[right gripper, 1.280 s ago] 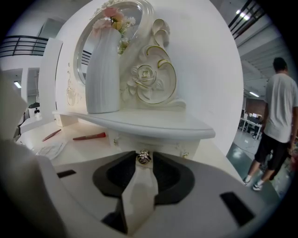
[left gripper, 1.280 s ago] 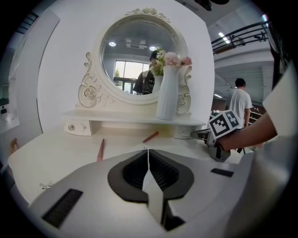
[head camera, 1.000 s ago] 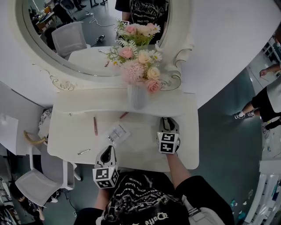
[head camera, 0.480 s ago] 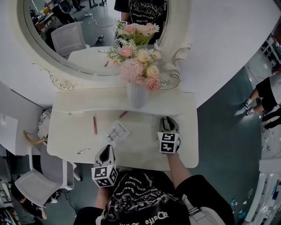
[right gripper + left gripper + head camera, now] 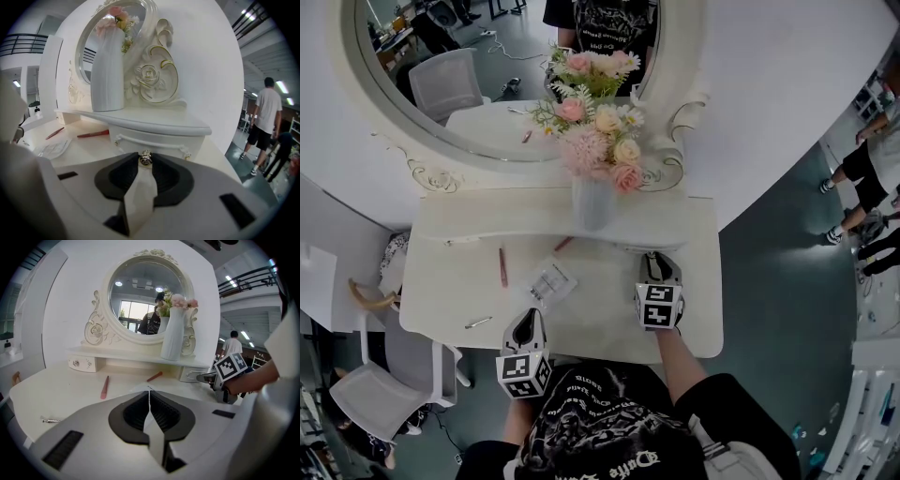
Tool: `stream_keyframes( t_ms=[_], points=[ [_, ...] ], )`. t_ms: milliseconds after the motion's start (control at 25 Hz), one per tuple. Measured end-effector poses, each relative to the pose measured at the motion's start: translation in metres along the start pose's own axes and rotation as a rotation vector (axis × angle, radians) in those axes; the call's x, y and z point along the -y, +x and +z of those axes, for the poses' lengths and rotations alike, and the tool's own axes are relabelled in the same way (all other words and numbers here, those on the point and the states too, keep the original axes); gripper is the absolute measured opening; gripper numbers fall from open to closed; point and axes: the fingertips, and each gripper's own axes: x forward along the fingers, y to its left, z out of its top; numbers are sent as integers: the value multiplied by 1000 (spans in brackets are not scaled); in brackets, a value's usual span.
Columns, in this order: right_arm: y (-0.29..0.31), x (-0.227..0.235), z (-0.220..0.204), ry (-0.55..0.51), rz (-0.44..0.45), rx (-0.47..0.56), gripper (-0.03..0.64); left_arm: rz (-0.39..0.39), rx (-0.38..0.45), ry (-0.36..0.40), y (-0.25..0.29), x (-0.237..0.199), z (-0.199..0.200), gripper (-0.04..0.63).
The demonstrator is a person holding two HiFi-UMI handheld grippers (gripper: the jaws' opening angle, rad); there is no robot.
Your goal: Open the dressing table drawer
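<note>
The white dressing table (image 5: 450,309) has a raised shelf (image 5: 487,217) with a small drawer under each end. The right drawer (image 5: 157,139) has a white front and a small metal knob (image 5: 146,158). My right gripper (image 5: 146,157) is shut on that knob, and the drawer front sits just under the shelf edge. In the head view the right gripper (image 5: 657,262) reaches up to the shelf's right end, which hides the drawer. My left gripper (image 5: 149,393) is shut with nothing in it, hanging over the table's front edge (image 5: 528,322). The left drawer (image 5: 81,363) stands closed.
A white vase of flowers (image 5: 592,202) stands on the shelf before the oval mirror (image 5: 450,84). A pink pen (image 5: 502,266), a red pen (image 5: 564,245), a clear packet (image 5: 550,282) and a metal clip (image 5: 479,322) lie on the table. A grey chair (image 5: 370,394) stands at the left.
Both grippers stay where they were. Only the people on the floor at the far right have shifted.
</note>
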Motion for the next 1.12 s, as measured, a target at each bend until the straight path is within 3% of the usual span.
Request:
stream_keyframes(
  t_ms=[1120],
  points=[
    [-14,-5,-9,1,-14,-14,100,-35,7,31,5,-1,4,21]
  ],
)
